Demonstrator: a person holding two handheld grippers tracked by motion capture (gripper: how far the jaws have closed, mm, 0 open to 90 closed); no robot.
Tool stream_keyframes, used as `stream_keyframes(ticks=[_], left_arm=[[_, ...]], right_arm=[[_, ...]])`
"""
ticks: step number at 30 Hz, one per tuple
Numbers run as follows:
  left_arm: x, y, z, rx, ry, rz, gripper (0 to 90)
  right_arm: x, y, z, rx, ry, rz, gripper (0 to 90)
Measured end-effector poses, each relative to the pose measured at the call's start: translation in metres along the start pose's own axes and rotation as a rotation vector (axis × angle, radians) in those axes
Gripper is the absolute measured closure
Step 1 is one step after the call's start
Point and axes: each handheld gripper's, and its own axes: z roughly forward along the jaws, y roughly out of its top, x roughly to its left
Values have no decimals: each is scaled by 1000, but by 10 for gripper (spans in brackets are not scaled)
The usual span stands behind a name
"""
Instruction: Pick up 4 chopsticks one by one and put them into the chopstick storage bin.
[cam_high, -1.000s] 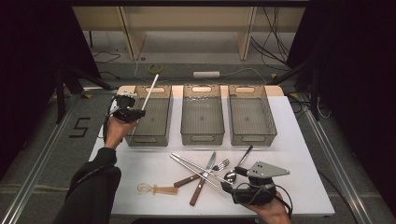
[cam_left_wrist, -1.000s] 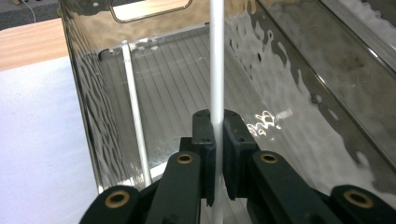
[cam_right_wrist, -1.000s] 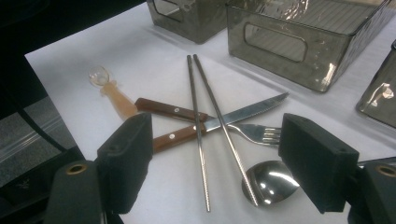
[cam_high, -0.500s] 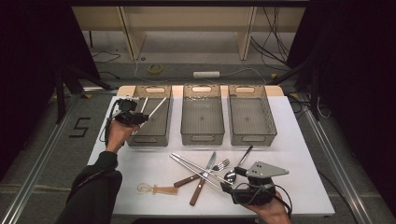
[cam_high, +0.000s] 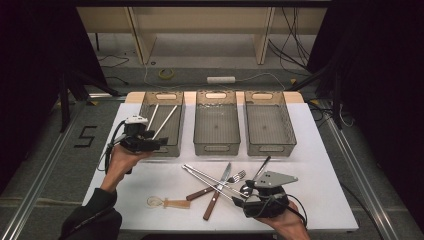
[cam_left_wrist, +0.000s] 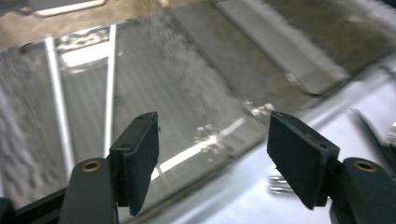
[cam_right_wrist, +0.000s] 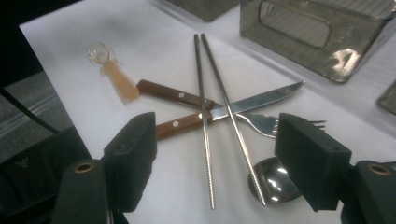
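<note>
Two white chopsticks (cam_high: 160, 119) lie in the left grey bin (cam_high: 161, 150); the left gripper view shows them (cam_left_wrist: 110, 88) on its floor. My left gripper (cam_high: 158, 144) hovers at that bin's near left corner. Its jaws (cam_left_wrist: 212, 140) have just been opening and stand open with nothing between them. My right gripper (cam_high: 241, 196) sits low over the cutlery pile, open (cam_right_wrist: 217, 140), its jaws having just closed a little. Ahead of it two metal chopsticks (cam_right_wrist: 204, 121) cross a wooden-handled knife (cam_right_wrist: 243, 106) and fork (cam_right_wrist: 259, 124), beside a spoon (cam_right_wrist: 275, 184).
A middle bin (cam_high: 216, 146) and a right bin (cam_high: 270, 146) stand beside the left one at the back of the white table (cam_high: 325, 175). A small clear spoon with a pale handle (cam_high: 167, 203) lies near the front edge.
The left gripper held a white chopstick up over the left bin, then opened and let it drop in beside another. The hand has drawn back toward the near side. The right hand stayed put.
</note>
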Motion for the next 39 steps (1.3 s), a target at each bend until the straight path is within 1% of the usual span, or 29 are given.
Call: stream_keyframes(ticks=[1, 3, 4, 5, 9, 10, 12, 13, 15, 17, 19, 24, 26, 28, 31, 32, 33, 34, 37, 39], left_arm=[[-1, -2, -2, 4, -9, 7, 320], [-5, -6, -7, -18, -18, 11, 299], [-7, -8, -9, -18, -28, 12, 296], [-9, -10, -11, -17, -32, 22, 288], [-17, -19, -14, -25, -57, 41, 268], [-18, -20, -15, -23, -55, 52, 263], [-21, -22, -18, -34, -70, 53, 256], [-23, -23, -18, -43, -75, 50, 253], [-27, -26, -19, -50, -82, 63, 248], [-32, -29, -19, -53, -92, 78, 245], [-37, -31, -19, -63, -95, 92, 243], [-46, -37, -20, -65, -118, 116, 238], [-50, -39, -21, -66, -114, 134, 234], [-54, -42, -22, -67, -114, 140, 234], [-59, -47, -24, -73, -119, 150, 233], [-60, -49, -24, -67, -116, 158, 233], [-62, -51, -25, -66, -110, 162, 233], [-62, -53, -26, -69, -110, 166, 233], [-63, -58, -29, -76, -117, 152, 233], [-65, -62, -29, -76, -119, 155, 233]], right_arm=[[1, 1, 3, 13, 3, -8, 321], [3, 2, 7, 34, 8, -25, 329], [3, 2, 9, 45, 12, -29, 330], [4, 3, 12, 56, 16, -34, 333], [4, 5, 20, 85, 18, -54, 349], [4, 5, 22, 92, 16, -58, 352], [5, 6, 24, 103, 20, -64, 364], [5, 6, 25, 107, 22, -70, 370], [5, 6, 27, 114, 17, -83, 376], [4, 8, 29, 127, 23, -92, 386], [4, 9, 32, 135, 25, -94, 401], [2, 11, 39, 170, 34, -103, 418], [2, 11, 43, 192, 40, -109, 424], [1, 10, 47, 222, 39, -111, 441], [1, 9, 51, 244, 41, -118, 476], [1, 9, 52, 249, 39, -123, 492], [1, 9, 53, 254, 43, -138, 506], [2, 9, 54, 259, 43, -133, 520], [2, 9, 57, 283, 33, -143, 553], [2, 9, 59, 293, 33, -145, 573]])
